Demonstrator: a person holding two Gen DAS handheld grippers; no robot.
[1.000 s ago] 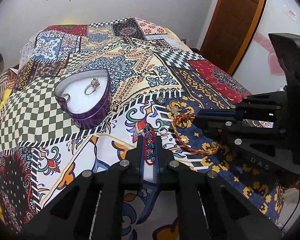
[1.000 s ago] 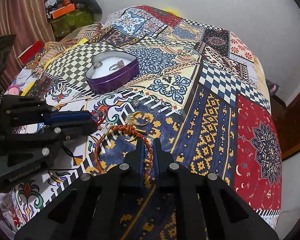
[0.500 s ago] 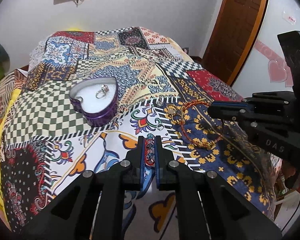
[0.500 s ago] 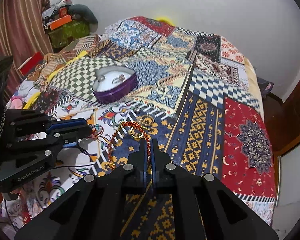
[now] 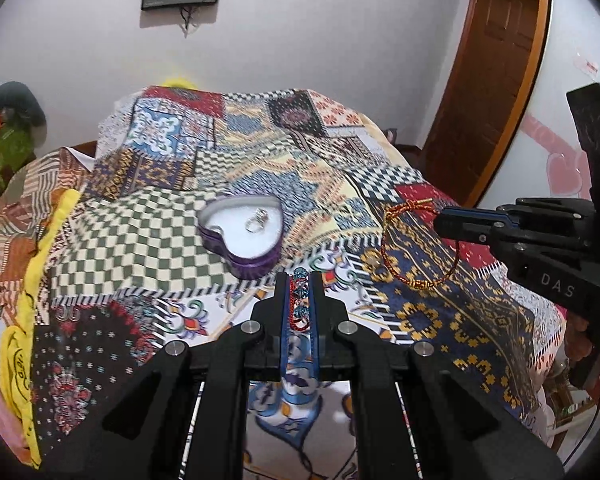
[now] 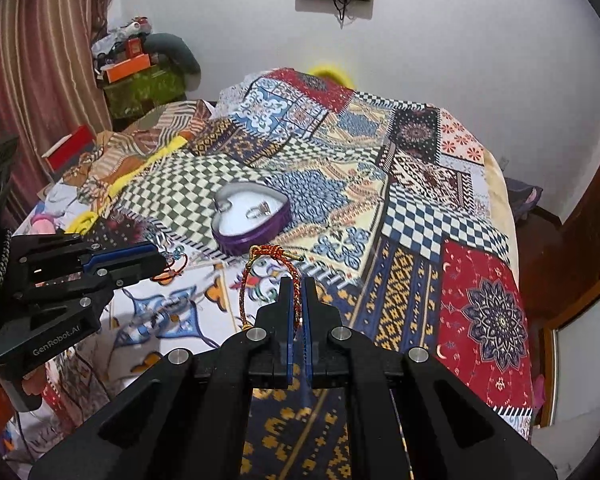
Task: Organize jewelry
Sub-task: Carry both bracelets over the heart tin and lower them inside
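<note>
In the left wrist view, the left tongs (image 5: 300,284) are pinched narrow on a red-and-blue beaded bracelet (image 5: 299,300), which sits between the blue pads and is lifted clear of the patchwork bedspread (image 5: 140,240). Just beyond the tips and slightly to their left stands the purple heart-shaped tin (image 5: 242,230), open, with at least one ring (image 5: 258,220) already lying on its white lining. Off to the right, the right tongs (image 5: 440,220) carry a red-and-gold cord bracelet (image 5: 416,248) that hangs as a loop above the bed. In the right wrist view, the right tongs are closed down on that cord bracelet, whose loop rises ahead of the tips with its knot and gold clasp uppermost; the tin lies straight ahead and a little left, two rings visible inside. The left tongs sit well to the left, beads dangling at their tip. By my reading the task is partway: rings are stowed, both bracelets are picked up, and what remains is carrying each over the tin and letting go.
</note>
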